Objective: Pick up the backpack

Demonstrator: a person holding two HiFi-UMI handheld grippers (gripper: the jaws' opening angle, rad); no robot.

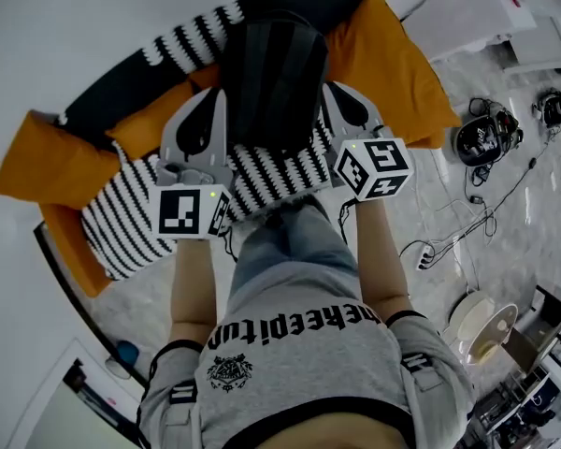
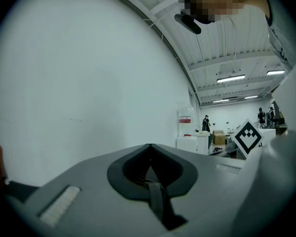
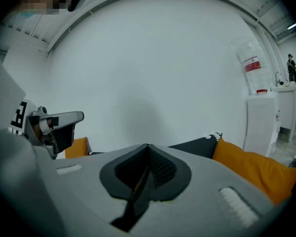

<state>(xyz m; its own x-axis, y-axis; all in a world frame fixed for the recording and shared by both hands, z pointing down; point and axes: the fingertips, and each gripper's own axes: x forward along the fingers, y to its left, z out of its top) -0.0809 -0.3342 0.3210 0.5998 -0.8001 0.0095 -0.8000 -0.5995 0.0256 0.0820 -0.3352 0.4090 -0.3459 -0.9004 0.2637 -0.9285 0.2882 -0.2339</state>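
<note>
In the head view the black backpack [image 1: 271, 73] stands on a sofa, between my two grippers. My left gripper [image 1: 217, 96] is at the pack's left side and my right gripper [image 1: 329, 90] at its right side. In the left gripper view the jaws [image 2: 150, 144] meet at the tip, and a grey strap [image 2: 157, 201] runs down through the hollow between them. The right gripper [image 3: 147, 144] looks the same, jaws together, with a dark strap [image 3: 138, 194] in the hollow. The pack's body is hidden under the jaws in both gripper views.
The sofa carries orange cushions [image 1: 393, 54] and a black-and-white striped blanket [image 1: 136, 218]. On the marble floor to the right lie cables [image 1: 449, 241], a black headset-like device [image 1: 486, 138] and a white round appliance [image 1: 481, 325]. A white wall stands behind the sofa.
</note>
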